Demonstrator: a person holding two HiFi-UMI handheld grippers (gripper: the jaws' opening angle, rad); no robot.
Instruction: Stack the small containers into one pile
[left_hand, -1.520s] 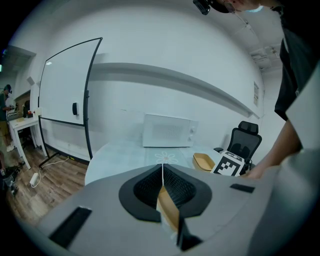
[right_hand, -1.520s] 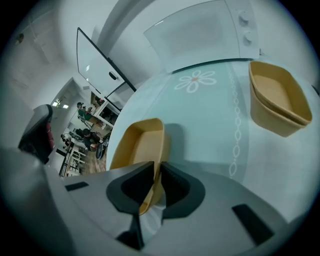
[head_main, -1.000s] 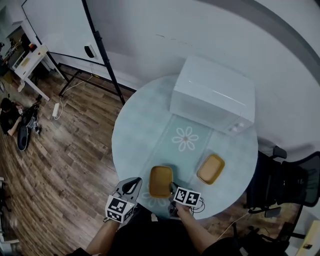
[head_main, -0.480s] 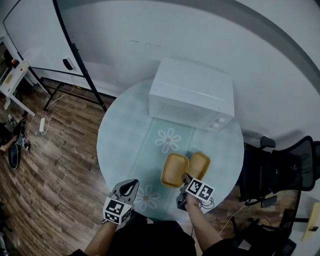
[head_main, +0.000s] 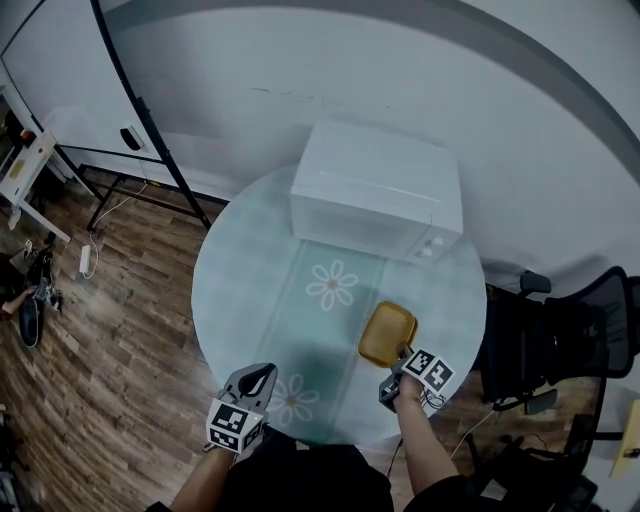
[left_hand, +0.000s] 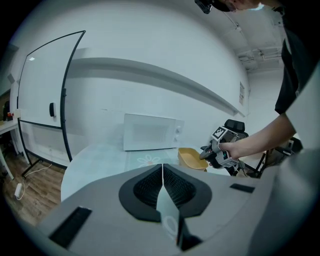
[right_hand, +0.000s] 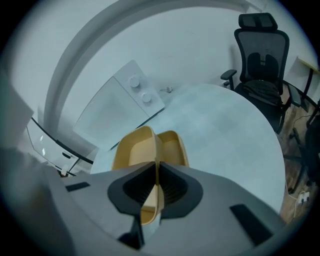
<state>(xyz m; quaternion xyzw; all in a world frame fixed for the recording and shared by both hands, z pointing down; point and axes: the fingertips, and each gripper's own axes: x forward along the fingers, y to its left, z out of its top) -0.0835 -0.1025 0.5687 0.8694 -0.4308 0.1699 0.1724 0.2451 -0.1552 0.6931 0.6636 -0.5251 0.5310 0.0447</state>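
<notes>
Tabletop first: the round table (head_main: 250, 290) carries the white microwave (head_main: 378, 190) on its far side, and an office chair (head_main: 590, 340) stands off the table to the microwave's right. Both are clear of your path, and nothing lies between you and the stack.

Both yellow containers sit just in front of the microwave's knob end. Your right gripper (right_hand: 156, 172) has its jaws pinched on one thin side wall of the held container (right_hand: 134, 152), which hangs tilted right beside the second container (right_hand: 174, 147). I cannot tell whether the two rims touch.

That is where it could go wrong. A grip on one wall lets the tub swing or slip. If you lower it while it is tilted, its edge will likely catch the lower rim, leaving it cocked or shoving the lower tub toward the table edge. Level it over the opening before you let go.

Your left gripper (head_main: 258, 378) idles at the near edge, well in front of the microwave's left end, jaws pressed together on nothing.
</notes>
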